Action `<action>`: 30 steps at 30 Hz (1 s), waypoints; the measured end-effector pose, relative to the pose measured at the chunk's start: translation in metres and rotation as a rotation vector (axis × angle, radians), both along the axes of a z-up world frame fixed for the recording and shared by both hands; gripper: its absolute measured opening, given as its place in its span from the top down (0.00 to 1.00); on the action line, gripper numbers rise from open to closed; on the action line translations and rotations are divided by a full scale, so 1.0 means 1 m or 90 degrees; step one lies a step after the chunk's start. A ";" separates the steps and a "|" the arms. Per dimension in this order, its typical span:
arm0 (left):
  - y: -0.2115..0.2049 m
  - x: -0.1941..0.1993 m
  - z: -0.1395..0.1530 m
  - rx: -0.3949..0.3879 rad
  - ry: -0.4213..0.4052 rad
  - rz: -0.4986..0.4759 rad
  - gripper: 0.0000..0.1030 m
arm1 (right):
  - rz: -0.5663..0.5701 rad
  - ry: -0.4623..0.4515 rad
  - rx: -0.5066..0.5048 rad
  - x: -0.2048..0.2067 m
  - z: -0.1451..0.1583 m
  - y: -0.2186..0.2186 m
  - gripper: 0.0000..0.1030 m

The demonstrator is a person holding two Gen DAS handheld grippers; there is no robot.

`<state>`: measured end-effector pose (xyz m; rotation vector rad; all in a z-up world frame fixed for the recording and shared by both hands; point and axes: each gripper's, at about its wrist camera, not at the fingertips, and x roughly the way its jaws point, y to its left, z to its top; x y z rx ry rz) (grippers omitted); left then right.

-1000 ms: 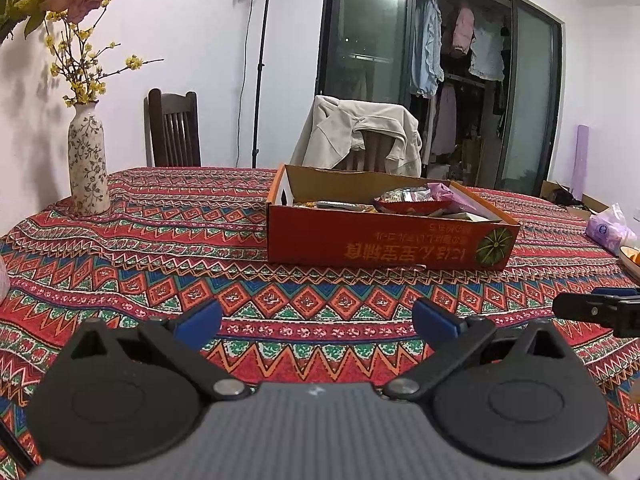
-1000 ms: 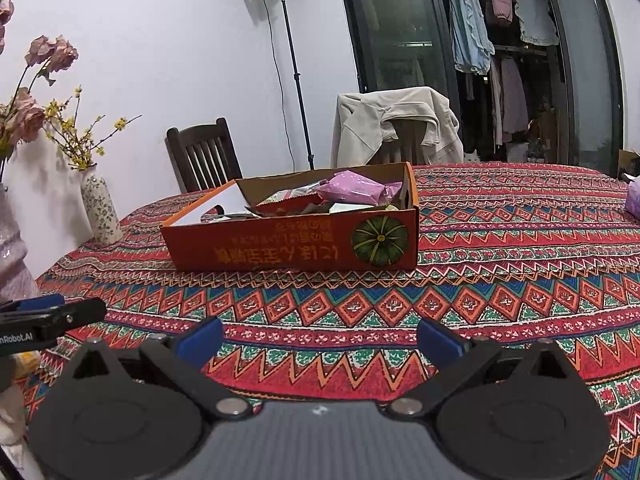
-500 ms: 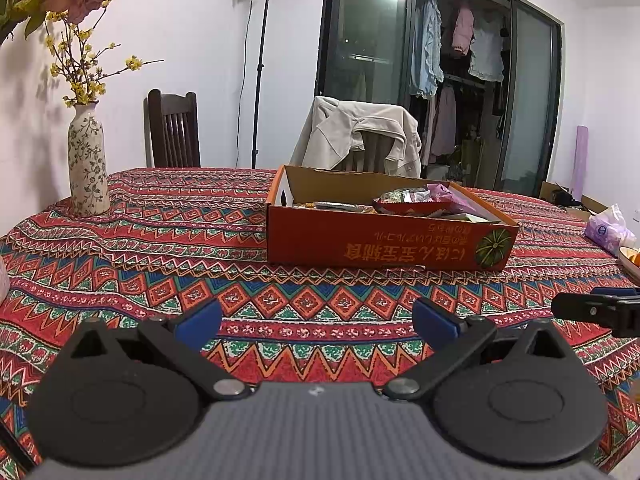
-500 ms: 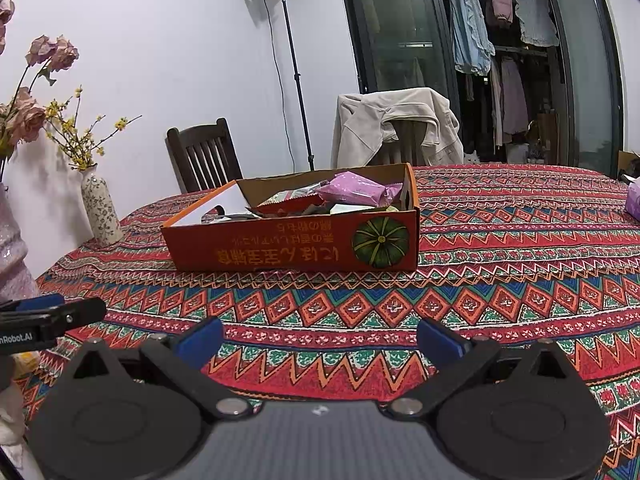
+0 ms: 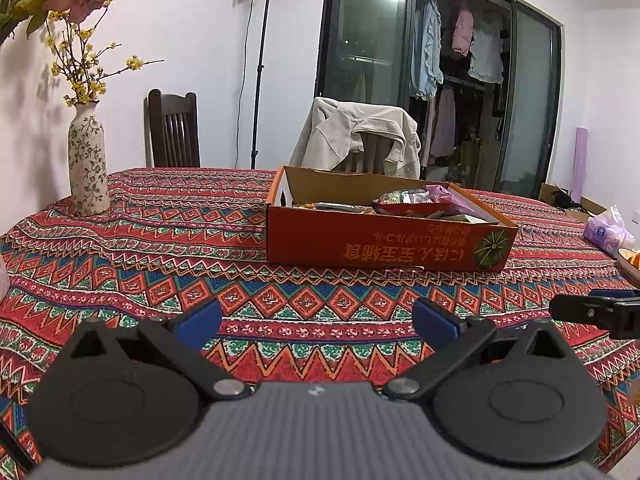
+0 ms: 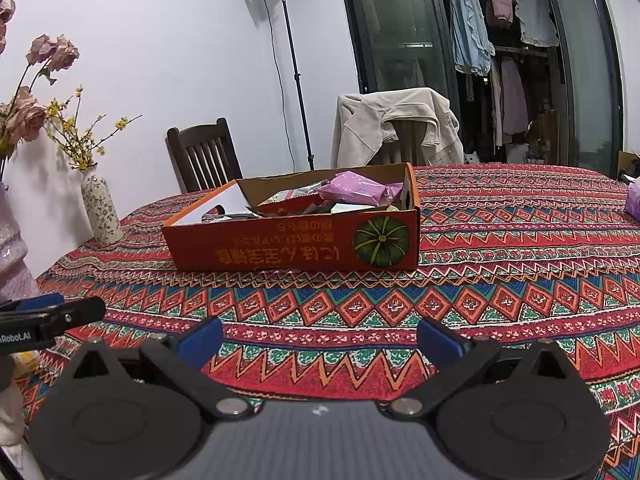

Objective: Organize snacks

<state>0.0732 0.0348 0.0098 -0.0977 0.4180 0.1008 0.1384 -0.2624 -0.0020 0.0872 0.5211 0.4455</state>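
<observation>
Nearly nothing has changed over the last second: both the left gripper (image 5: 316, 322) and right gripper (image 6: 320, 336) hover low with jaws wide, holding nothing. Farther back on the patterned tablecloth (image 5: 160, 264), the orange box (image 5: 384, 246) lies long side across, snacks (image 6: 356, 190) piled inside.

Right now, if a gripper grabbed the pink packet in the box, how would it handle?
The pink packet looks puffy and crinkled, so probably light and squashy. Its glossy film may slip between pads. It rests on other snacks in the box, so lifting may shift those.
</observation>
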 end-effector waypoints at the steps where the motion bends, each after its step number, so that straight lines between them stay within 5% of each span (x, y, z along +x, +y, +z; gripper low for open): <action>1: 0.000 0.000 0.000 0.000 0.000 -0.001 0.00 | 0.000 0.000 0.000 0.000 0.000 0.000 0.00; 30: -0.001 -0.002 -0.002 0.001 -0.002 -0.003 0.00 | -0.001 -0.002 -0.002 -0.001 0.000 0.000 0.00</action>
